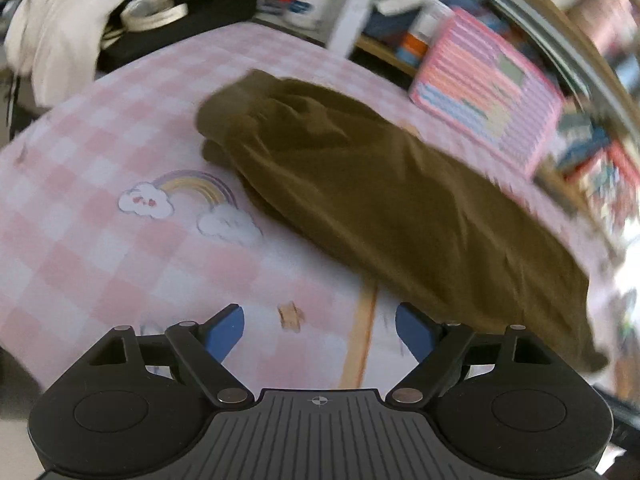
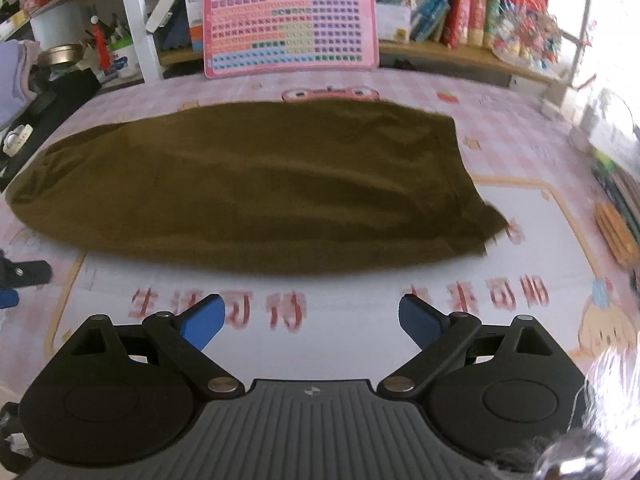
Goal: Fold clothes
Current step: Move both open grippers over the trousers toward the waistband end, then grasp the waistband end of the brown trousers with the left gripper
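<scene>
Right gripper [image 2: 310, 320], jaws spread wide and empty, hovers over the table; an olive-brown garment [image 2: 248, 184] lies flat just ahead.

left gripper [image 1: 320, 330] spread wide, right gripper [image 2: 312, 320] likewise

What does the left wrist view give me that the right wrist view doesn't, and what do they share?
Only the left wrist view shows the rainbow and cloud print on the pink checked cover, and a pile of white cloth at the far left edge.

Only the right wrist view shows the red printed characters on the cover, the row of books on the shelf, and the whole olive garment from end to end.

Both show the olive garment lying flat, the pink keyboard toy behind it, and an open, empty tool: left tool, right tool.
</scene>
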